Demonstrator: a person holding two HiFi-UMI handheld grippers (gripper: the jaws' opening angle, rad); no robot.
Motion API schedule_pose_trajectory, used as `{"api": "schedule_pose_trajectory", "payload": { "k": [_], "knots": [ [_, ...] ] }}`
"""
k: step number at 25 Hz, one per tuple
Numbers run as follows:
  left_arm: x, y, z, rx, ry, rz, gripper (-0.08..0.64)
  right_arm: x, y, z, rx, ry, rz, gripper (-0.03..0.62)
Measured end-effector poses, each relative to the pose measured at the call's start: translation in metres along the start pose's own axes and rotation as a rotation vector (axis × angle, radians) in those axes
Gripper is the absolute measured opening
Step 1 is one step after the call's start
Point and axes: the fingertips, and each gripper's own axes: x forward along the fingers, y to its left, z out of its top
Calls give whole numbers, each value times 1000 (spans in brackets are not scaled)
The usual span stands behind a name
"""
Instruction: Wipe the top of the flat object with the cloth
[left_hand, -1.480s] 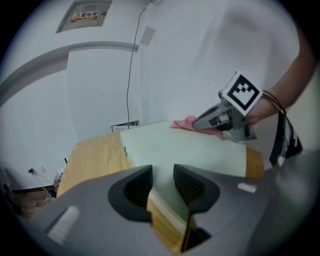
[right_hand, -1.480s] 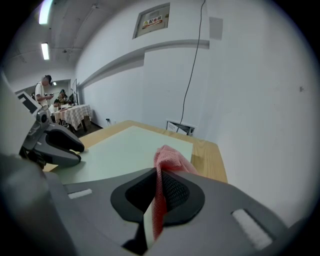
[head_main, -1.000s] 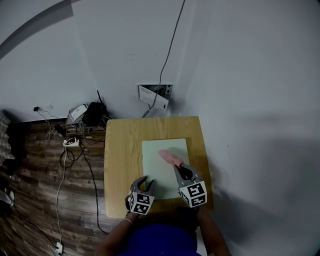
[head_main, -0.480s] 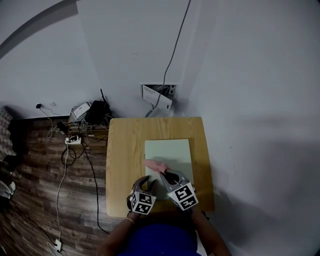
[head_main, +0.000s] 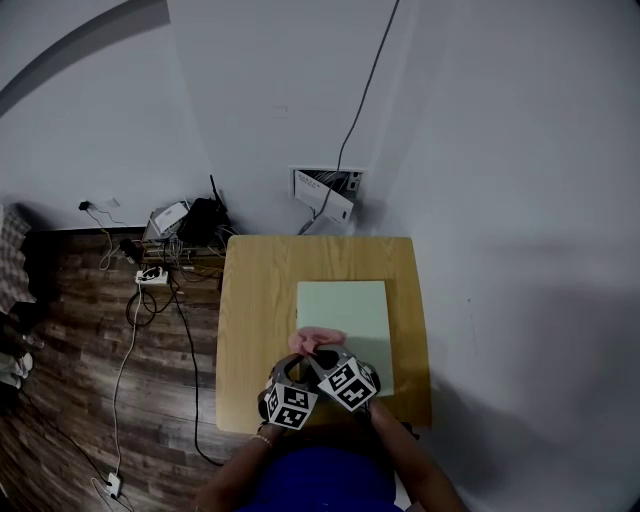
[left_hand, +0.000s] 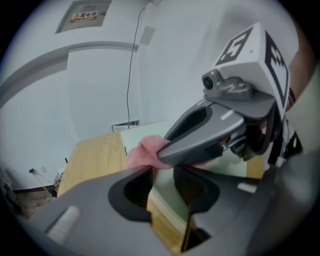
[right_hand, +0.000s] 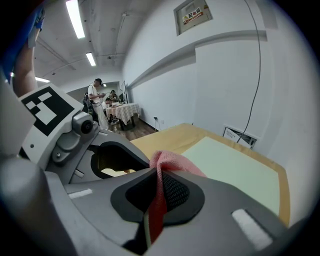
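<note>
Cloth (head_main: 318, 340) dragged to the near left edge of the flat board (head_main: 345, 305)
The right hand-held gripper (head_main: 325, 357) clamps the pink cloth, which has slid there from the board's middle, so one pass looks done and the board's far half likely remains. The left hand-held gripper (head_main: 290, 370) hangs open, empty, beside the board's near left corner.

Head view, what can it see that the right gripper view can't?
Only the head view shows the tangled cables lying on the floor beside the table, and a black box by the wall. Only the right gripper view shows ceiling lights, a wall sign and people far off. Both show the wooden table, the pale green board and the pink cloth pinched in the right gripper.
</note>
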Motion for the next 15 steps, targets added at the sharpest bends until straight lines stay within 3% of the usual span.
{"api": "schedule_pose_trajectory", "payload": {
  "k": [10, 15],
  "knots": [
    [1, 1, 0, 9, -4, 0, 133, 0, -3, -1, 127, -43, 27, 15],
    [1, 0, -1, 10, -5, 0, 133, 0, -5, -4, 139, -47, 25, 15]
  ]
}}
